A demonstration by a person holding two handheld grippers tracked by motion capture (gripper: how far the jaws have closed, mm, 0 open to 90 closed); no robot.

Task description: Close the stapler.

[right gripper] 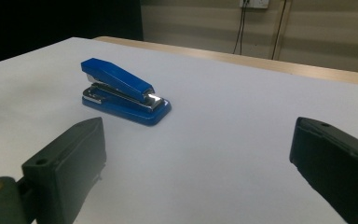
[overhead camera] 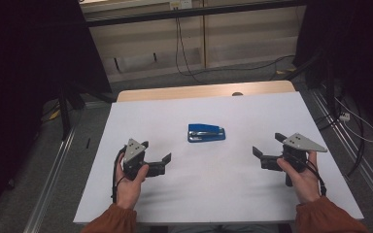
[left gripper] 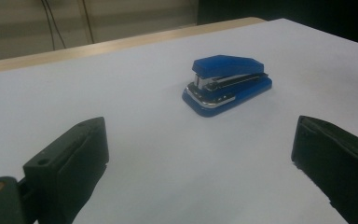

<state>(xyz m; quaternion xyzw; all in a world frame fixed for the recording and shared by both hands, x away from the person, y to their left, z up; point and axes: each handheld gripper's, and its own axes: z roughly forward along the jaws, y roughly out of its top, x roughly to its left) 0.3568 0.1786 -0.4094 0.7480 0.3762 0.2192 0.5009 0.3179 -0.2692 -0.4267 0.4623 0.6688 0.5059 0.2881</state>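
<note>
Nearest the camera, my two hands come in over the near table edge, each holding a claw. My left claw [overhead camera: 155, 151] sits on the near-left part of the white table [overhead camera: 213, 194], its jaws spread wide and empty, pointing right and slightly forward. My right claw [overhead camera: 268, 145] sits on the near-right part, jaws likewise wide and empty, pointing left toward the middle. Neither claw touches anything but air above the table. The one item of concern is the blue stapler [overhead camera: 206, 132], lying alone near the table's centre, between the two claws and a little farther from me than either. Its long axis runs left to right across the table, roughly parallel to the near edge. In the left gripper view the stapler [left gripper: 227, 84] lies ahead and slightly right of the gap between my jaws, well apart from them, its hinged end toward the camera. In the right gripper view the stapler [right gripper: 123, 91] lies ahead and left of the gap, its raised mouth end at the far left. Judged from the high view, the left claw stands somewhat nearer the stapler. Either claw would need to travel forward and inward, and close across the short width.
</note>
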